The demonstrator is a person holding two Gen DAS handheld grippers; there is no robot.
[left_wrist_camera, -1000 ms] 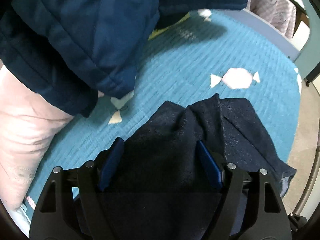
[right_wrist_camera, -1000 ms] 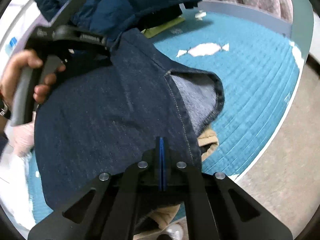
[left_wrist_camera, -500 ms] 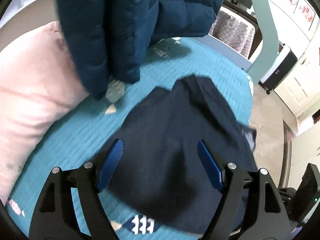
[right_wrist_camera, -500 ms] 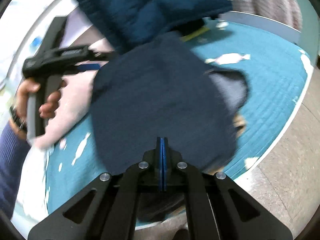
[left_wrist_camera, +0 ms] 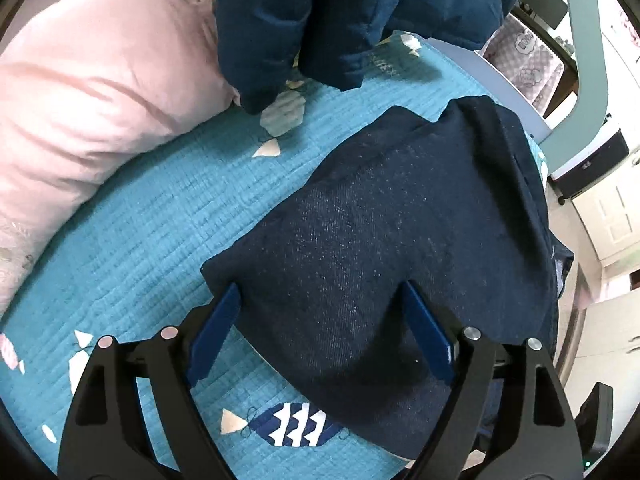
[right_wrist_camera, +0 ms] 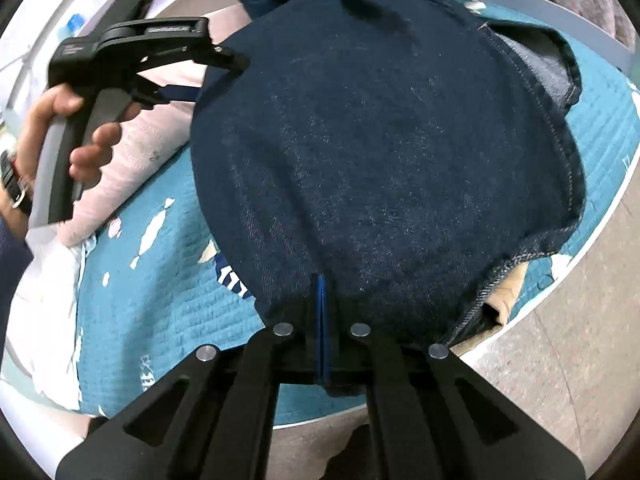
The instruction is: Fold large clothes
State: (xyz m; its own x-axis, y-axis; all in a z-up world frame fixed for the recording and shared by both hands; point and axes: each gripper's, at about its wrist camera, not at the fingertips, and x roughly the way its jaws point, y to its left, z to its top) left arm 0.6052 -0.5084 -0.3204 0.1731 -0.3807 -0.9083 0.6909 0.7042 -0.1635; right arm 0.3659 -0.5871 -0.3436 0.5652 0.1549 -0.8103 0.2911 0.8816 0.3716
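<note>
Two fisheye views are given, each taken from a handheld claw and directed forward and steeply downward along its fingers. From the left wrist, the left claw (left_wrist_camera: pixel 320 328) is seen at the lower edge, with the dark denim garment (left_wrist_camera: pixel 400 220) very close beneath it on the teal bedspread (left_wrist_camera: pixel 140 232); a pink pillow (left_wrist_camera: pixel 88 92) is framed at upper left. From the right wrist, the right claw (right_wrist_camera: pixel 321 300) is seen at the bottom, equally close to the garment. Garment, bedspread and pillow are shared by both views. The left claw, held in a hand (right_wrist_camera: pixel 60 136), is caught at the right view's upper left.
</note>
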